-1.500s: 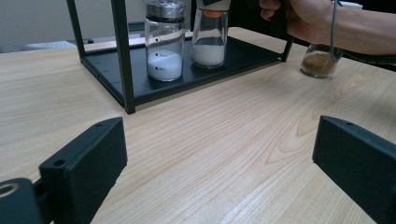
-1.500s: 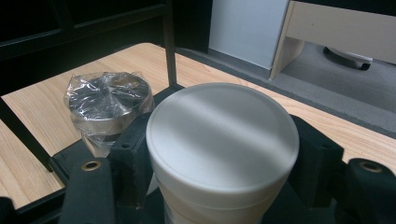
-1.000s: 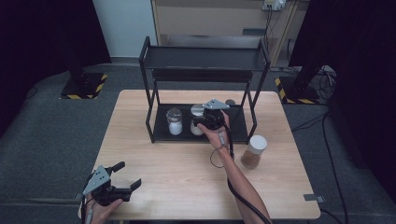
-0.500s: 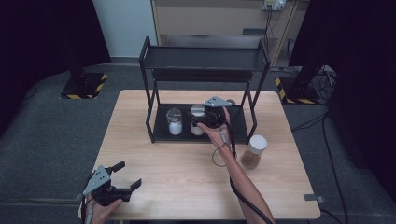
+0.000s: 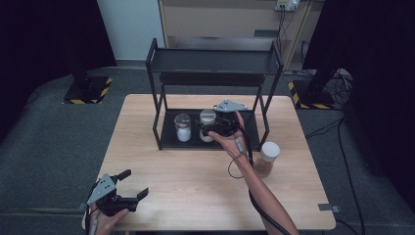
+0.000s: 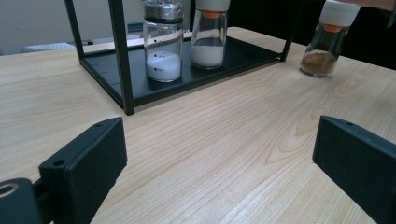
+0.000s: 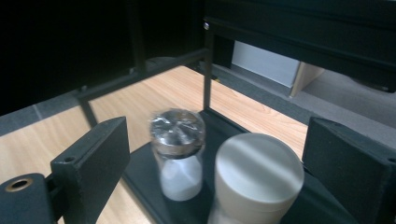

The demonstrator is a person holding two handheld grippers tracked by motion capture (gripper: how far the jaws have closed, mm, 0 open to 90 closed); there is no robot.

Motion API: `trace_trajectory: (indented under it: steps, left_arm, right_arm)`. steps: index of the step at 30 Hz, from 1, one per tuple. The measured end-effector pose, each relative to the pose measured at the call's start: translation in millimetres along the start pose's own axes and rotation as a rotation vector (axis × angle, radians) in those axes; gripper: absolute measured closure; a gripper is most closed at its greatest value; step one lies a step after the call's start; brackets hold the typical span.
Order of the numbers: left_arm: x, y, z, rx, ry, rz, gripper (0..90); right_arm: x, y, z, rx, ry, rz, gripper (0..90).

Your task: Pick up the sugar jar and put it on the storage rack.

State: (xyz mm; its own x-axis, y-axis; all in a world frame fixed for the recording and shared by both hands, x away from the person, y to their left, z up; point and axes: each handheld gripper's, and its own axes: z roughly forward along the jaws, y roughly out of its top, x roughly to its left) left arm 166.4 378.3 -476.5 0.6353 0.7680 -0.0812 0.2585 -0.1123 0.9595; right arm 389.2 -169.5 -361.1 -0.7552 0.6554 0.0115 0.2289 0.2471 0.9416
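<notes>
right gripper [image 5: 211,128] poised above the white-capped jar [image 5: 207,125] on the lower shelf of the black rack [image 5: 169,140], jaws spread wide and just lately opening, nothing pinched between the pads; in the right gripper view, white-capped jar [image 7: 258,175] low between the two black jaws, clear of both, upright on the dark shelf. just beside it, toward the rack's left end, a metal-lidded jar [image 5: 183,127] part-filled with white powder, also upright; the same metal-lidded jar [image 7: 178,151] slightly blurred in the right gripper view. left gripper [image 5: 132,185] near the front left corner of the wooden table [image 5: 176,196], well apart from the rack, jaws released and empty; in the left gripper view, bare wood between the two jaws, the metal-lidded jar [image 6: 162,42] and white-capped jar [image 6: 209,33] side by side on the shelf beyond. brown-powder jar [image 5: 266,158] with a white cap upright on the table to the right of the rack, outside its frame, near the right forearm; seen again as the brown-powder jar [image 6: 328,39] at upper right of the left gripper view.
</notes>
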Motion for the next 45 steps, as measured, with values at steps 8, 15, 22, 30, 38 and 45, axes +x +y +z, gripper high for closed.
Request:
trace_trajectory:
  steps: [8, 15, 22, 30, 38, 45]
  left_arm:
    - [0.0, 0.0, -0.3, -0.001, -0.001, -0.001, 2.0]
    - [0.0, 0.2, -0.1, -0.001, -0.002, 0.000, 2.0]
    - [0.1, 0.1, -0.3, -0.001, -0.001, -0.001, 2.0]
    - [0.6, -0.5, -0.6, -0.006, -0.004, -0.005, 1.9]
    - [1.6, -1.2, -1.0, -0.012, -0.009, -0.010, 1.9]
    - [1.7, -1.8, -1.0, -0.016, -0.011, -0.014, 1.9]
  right_arm:
    - [12.1, 12.1, -23.4, -0.011, 0.025, -0.031, 7.9]
    - [21.7, 15.1, -49.1, -0.035, 0.033, -0.044, 7.7]
    - [35.1, 9.9, -88.4, -0.075, 0.038, -0.067, 7.1]
    - [47.3, -3.3, -122.9, -0.086, 0.041, -0.074, 6.4]
    - [63.4, -26.5, -159.2, -0.097, 0.024, -0.085, 6.0]
    - [67.9, -44.1, -185.4, -0.106, 0.004, -0.082, 4.9]
